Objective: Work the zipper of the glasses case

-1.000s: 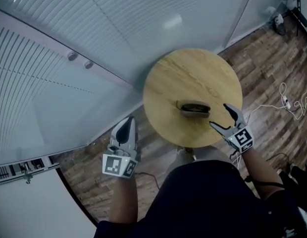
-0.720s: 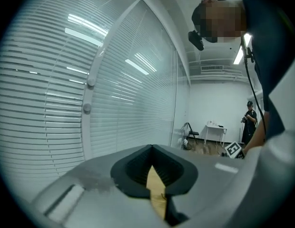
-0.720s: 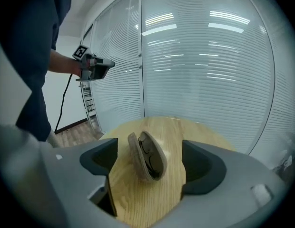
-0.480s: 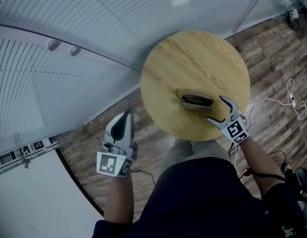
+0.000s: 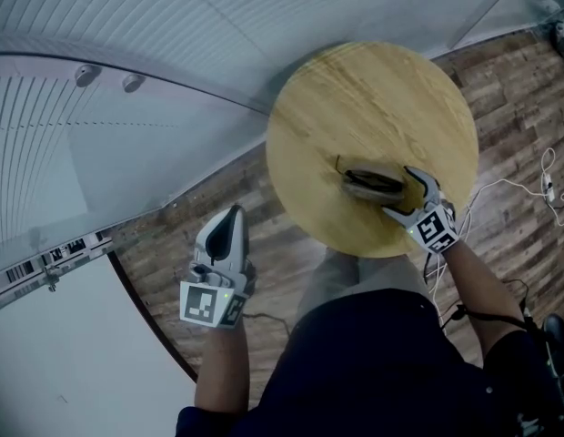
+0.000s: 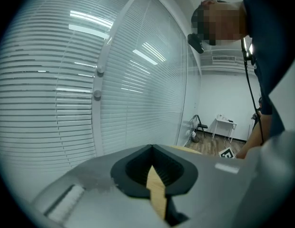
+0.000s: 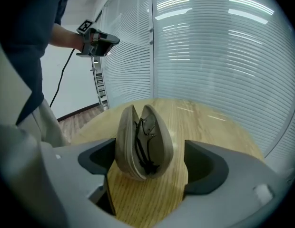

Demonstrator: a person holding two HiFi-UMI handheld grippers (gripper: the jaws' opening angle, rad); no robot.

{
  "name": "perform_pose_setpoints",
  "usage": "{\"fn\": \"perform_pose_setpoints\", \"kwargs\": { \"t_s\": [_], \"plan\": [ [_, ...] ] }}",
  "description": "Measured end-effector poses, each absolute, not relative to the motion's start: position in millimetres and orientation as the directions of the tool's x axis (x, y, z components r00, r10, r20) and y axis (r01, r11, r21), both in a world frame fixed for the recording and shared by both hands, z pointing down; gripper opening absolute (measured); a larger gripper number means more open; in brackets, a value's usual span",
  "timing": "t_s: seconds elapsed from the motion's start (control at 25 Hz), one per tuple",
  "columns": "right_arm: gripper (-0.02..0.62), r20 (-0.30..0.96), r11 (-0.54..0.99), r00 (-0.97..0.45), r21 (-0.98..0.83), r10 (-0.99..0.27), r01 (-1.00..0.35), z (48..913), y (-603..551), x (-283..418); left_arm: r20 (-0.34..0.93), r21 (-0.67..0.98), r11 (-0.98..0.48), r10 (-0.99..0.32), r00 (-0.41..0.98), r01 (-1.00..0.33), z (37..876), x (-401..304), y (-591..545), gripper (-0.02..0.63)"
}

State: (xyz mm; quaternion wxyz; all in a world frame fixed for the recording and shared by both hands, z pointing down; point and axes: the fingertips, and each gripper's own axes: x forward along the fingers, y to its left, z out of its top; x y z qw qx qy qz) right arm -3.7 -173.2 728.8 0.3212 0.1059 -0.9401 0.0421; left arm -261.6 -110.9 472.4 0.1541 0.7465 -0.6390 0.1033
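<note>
A glass wall with blinds curves behind a round wooden desk on a plank floor. The glasses case lies near the desk's near edge. Its long axis runs across the head view, in line with the way the right tongs point. Its near end sits between their jaws, which have just been opening and now stand wide, the pads not pressing it. From the right gripper view the case gapes along its top seam and the glasses show inside, so the zipper looks undone. The left tongs are closed on nothing and hang well apart, off the desk over the floor. The right hand is plainly the nearer one for steadying the case.
</note>
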Motion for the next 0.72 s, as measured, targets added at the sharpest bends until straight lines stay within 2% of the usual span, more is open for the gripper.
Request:
{"fn": "perform_pose_setpoints", "kwargs": {
  "t_s": [0.32,0.72],
  "plan": [
    [0.446,0.638,0.993,-0.766,-0.017,-0.079,-0.117,746,-172,-18,0.391,0.093,-0.104,-0.911,0.132,-0.99,481,-264,-104,0.003],
    [0.446,0.636,0.993,-0.772,-0.082,-0.017,-0.089,757,-170,-27,0.395,0.09,-0.079,-0.912,0.109,-0.993,479,-258,-108,0.003]
  ]
}}
